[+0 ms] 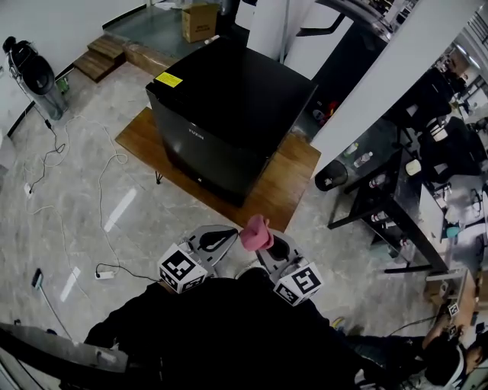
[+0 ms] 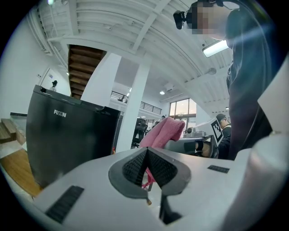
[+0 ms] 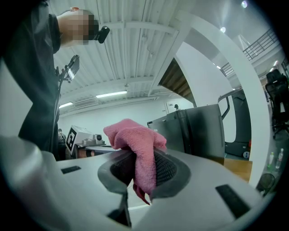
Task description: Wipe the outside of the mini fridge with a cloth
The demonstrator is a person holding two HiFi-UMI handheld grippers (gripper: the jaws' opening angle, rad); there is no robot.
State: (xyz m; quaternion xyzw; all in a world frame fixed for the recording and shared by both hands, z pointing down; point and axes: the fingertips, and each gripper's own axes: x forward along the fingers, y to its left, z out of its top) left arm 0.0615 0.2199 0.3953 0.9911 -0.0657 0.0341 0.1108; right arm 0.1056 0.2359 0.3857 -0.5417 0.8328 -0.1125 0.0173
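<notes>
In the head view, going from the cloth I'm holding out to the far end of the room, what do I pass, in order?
pink cloth → wooden platform → mini fridge → cardboard box

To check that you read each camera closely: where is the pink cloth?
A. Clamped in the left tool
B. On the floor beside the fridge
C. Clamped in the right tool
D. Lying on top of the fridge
C: the cloth is pinched between the jaws of the right tool, short of the fridge, while the left tool is shut with nothing in it.
</notes>
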